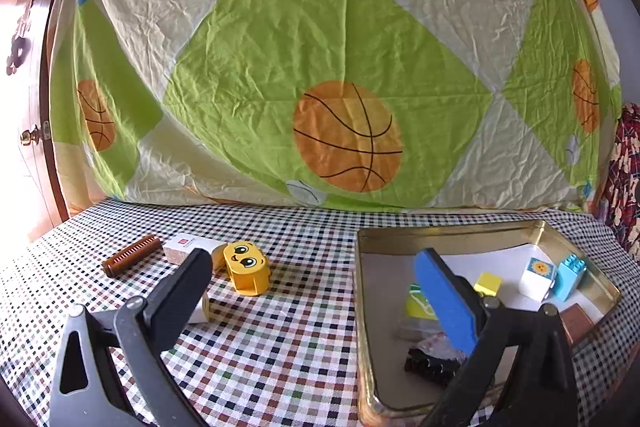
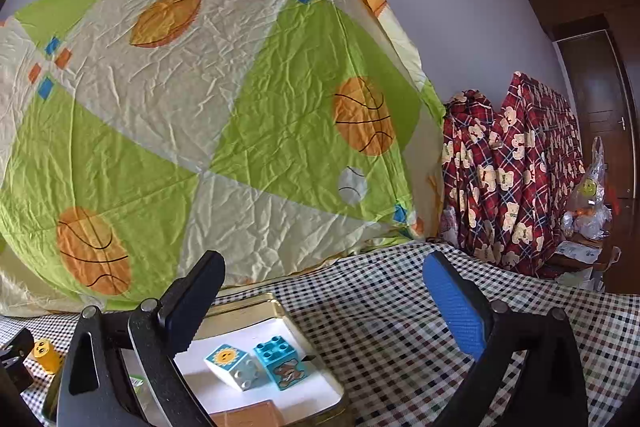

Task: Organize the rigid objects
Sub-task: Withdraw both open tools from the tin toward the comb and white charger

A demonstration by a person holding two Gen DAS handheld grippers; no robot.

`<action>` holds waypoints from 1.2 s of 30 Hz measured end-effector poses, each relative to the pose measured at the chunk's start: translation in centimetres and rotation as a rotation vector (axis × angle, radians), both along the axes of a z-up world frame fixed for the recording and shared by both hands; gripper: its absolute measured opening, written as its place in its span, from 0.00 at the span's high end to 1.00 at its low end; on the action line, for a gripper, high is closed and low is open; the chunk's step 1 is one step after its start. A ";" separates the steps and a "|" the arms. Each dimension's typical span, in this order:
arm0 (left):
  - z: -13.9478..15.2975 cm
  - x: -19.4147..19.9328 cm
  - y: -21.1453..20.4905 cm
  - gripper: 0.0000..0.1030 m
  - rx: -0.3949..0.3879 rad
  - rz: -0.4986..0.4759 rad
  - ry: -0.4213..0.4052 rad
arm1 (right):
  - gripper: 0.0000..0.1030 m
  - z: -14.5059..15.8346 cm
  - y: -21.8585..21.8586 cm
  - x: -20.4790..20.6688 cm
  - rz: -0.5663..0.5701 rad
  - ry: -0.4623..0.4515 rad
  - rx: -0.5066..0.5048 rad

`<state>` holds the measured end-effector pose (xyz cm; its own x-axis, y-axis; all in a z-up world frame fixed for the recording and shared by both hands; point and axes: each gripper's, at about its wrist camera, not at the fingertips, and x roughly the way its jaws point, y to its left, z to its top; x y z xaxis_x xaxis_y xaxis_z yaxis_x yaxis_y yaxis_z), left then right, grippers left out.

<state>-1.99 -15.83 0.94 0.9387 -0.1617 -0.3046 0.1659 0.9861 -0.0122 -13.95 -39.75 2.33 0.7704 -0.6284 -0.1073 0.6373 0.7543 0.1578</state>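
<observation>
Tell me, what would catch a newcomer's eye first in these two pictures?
The big crumpled green-and-cream basketball sheet fills the background behind the table. On the checked tablecloth to the left lies a yellow smiley-face block, and to the right a gold tin tray holds a sun-picture block and a light blue brick.

Yellow face block [image 1: 247,268] beside tin [image 1: 576,231] holding toppled blocks [image 1: 538,277]
</observation>
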 end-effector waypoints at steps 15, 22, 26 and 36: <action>-0.1 -0.9 1.4 0.00 0.040 -0.050 0.004 | 0.02 0.2 5.2 -0.3 0.024 0.022 -0.010; -0.1 -0.4 3.3 0.01 0.056 -0.035 0.013 | 0.02 0.2 8.2 0.8 0.081 0.051 -0.039; -0.2 -0.2 4.3 0.01 0.063 -0.024 0.011 | 0.02 0.1 9.4 1.4 0.114 0.057 -0.013; -0.3 0.7 7.2 0.01 0.123 0.002 -0.004 | 0.02 -0.3 13.7 3.6 0.211 0.081 0.005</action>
